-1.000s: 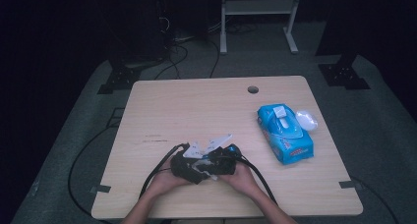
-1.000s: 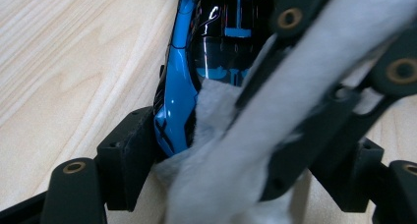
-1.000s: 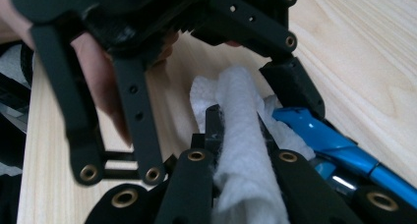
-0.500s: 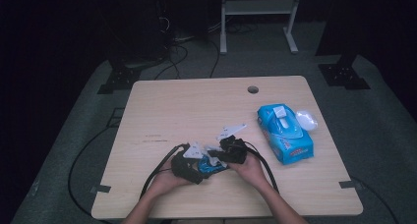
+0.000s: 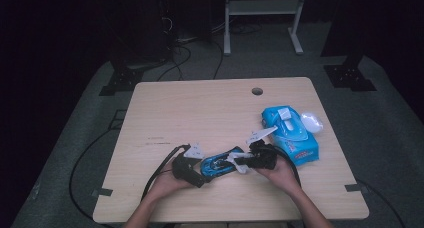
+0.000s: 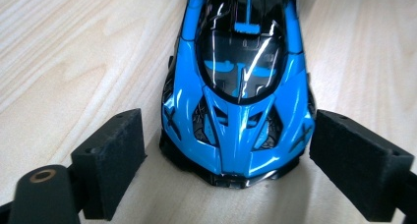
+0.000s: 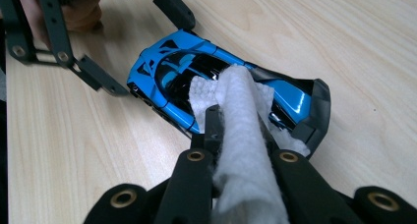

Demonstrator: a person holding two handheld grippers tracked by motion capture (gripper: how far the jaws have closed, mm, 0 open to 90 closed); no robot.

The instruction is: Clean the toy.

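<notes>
The blue toy car [image 5: 220,164] sits on the table [image 5: 210,108] near the front edge. The left gripper [image 6: 228,157] has just been opening, its pads either side of the nose, clear of it. The right gripper [image 7: 239,135] pinches a white wipe [image 7: 241,116] against the car's roof

So counting it all up: one blue toy car [image 5: 218,164] near the front edge of the table [image 5: 200,108], which is the only table here. Two grippers, the left gripper [image 5: 197,169] at the car's nose and the right gripper [image 5: 245,161] at its tail, and two hands, one on each. One white wipe [image 7: 241,130], pinched in the right one. One blue pack of wipes [image 5: 291,134] over on the right side, with one white lid-looking thing [image 5: 311,121] just beside it. One round hole [image 5: 257,91] near the far edge.
</notes>
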